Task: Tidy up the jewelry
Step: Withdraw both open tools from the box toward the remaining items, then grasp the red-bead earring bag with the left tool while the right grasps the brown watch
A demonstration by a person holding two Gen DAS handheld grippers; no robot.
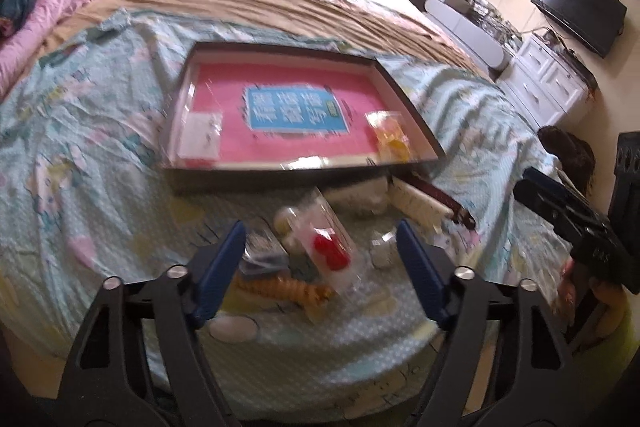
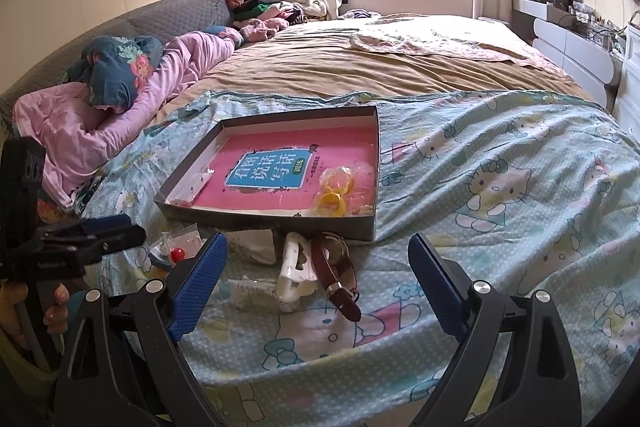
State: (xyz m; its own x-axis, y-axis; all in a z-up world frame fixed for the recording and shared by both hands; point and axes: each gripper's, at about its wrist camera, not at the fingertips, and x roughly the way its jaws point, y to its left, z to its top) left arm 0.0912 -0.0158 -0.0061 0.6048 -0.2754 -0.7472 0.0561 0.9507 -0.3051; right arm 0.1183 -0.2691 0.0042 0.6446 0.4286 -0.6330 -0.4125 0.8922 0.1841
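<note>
Both jaws stand spread and empty. Bring your left gripper (image 1: 320, 267) down squarely over the red-bead packet (image 1: 332, 247) on the bed, below the tray (image 1: 412, 115), pinching its middle.

Watch (image 2: 338, 269) lies before tray (image 2: 264, 223) (on bed (image 2: 500, 163))

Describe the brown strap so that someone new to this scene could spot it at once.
Find the shallow grey box on the Hello Kitty sheet. Just in front of its near wall lies the brown strap, against a white clip. It is the only dark leather band there.
</note>
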